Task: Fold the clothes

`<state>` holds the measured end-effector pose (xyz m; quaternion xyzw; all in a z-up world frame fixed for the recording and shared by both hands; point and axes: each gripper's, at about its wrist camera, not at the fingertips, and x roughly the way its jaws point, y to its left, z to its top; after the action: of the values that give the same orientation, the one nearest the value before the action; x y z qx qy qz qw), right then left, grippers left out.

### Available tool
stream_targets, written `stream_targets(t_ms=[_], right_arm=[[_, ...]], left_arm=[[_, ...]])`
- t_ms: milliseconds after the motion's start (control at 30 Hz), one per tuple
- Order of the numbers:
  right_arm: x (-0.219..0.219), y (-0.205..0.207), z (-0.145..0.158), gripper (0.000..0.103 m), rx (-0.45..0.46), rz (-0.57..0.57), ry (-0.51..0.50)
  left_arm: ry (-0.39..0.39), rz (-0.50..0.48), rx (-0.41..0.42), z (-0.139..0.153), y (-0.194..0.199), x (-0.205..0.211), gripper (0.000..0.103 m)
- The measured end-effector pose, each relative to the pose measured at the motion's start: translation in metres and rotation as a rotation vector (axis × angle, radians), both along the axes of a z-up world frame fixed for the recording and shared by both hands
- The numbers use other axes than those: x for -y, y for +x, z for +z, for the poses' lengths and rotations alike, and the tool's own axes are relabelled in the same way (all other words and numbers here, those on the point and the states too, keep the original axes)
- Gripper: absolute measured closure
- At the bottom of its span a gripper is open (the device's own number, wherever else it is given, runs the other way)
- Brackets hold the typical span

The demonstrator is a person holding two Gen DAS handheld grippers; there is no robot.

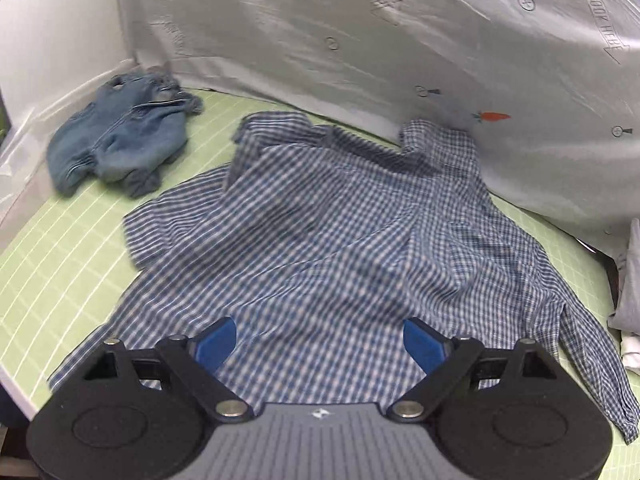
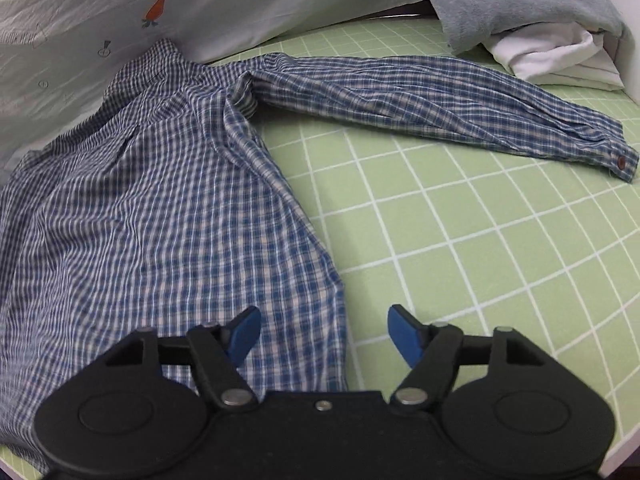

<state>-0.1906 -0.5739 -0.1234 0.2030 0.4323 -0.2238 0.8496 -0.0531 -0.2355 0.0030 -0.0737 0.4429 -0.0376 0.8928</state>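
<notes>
A blue and white checked shirt (image 1: 340,240) lies spread and rumpled on the green grid mat (image 1: 60,264). My left gripper (image 1: 320,344) hovers open over the shirt's near hem, nothing between its blue fingers (image 1: 218,342). In the right wrist view the same shirt (image 2: 160,208) fills the left half, and one long sleeve (image 2: 420,104) stretches right across the mat (image 2: 480,240), ending in a buttoned cuff (image 2: 620,164). My right gripper (image 2: 324,336) is open over the shirt's lower right corner, its left finger above cloth and its right finger above bare mat.
A crumpled denim garment (image 1: 120,136) lies at the far left of the mat. A pale sheet with carrot prints (image 1: 400,40) hangs behind as a backdrop. Grey cloth (image 2: 512,4) and folded white cloth (image 2: 560,60) are piled at the far right.
</notes>
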Motion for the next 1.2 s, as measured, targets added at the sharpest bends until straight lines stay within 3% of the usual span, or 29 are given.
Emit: stream_targets(t_ms=[67,100,200,367,467,633,667,800,933,1067,1200], right_arm=[[-0.003,-0.004,0.001,0.073,0.002,0.035,-0.015],[-0.004,-0.007,0.001,0.103,0.01,0.054,-0.008],[-0.003,-0.019,0.004,0.103,0.029,0.079,-0.008],[0.012,-0.036,0.02,0.102,0.005,0.031,-0.118],[0.025,-0.03,0.018,0.094,-0.071,0.011,-0.119],[0.012,-0.019,0.039,0.016,-0.027,-0.057,-0.139],[0.007,-0.013,0.04,0.012,-0.022,-0.061,-0.142],[-0.015,0.011,0.048,0.0,-0.003,-0.077,-0.155],[-0.042,0.038,0.047,0.0,0.043,-0.078,-0.083],[-0.072,0.066,0.039,0.0,0.093,-0.1,0.01],[-0.094,0.097,0.027,0.0,0.087,-0.124,0.052]], left_arm=[[0.007,0.017,-0.004,-0.001,-0.007,-0.005,0.012],[0.011,0.025,-0.01,-0.003,-0.01,-0.007,0.012],[0.022,0.048,-0.028,-0.009,-0.018,-0.013,0.012],[0.02,0.082,-0.047,-0.015,-0.026,-0.027,0.012],[0.02,0.097,-0.042,-0.015,-0.018,-0.039,0.012],[0.025,0.119,-0.006,-0.008,-0.001,-0.063,0.012],[0.035,0.122,0.003,-0.007,0.003,-0.068,0.012],[0.074,0.104,0.012,-0.004,0.027,-0.086,0.012],[0.12,0.07,-0.003,-0.011,0.055,-0.104,0.01],[0.04,0.083,-0.029,-0.023,0.086,-0.134,0.008],[0.031,0.087,-0.059,-0.039,0.119,-0.155,0.008]])
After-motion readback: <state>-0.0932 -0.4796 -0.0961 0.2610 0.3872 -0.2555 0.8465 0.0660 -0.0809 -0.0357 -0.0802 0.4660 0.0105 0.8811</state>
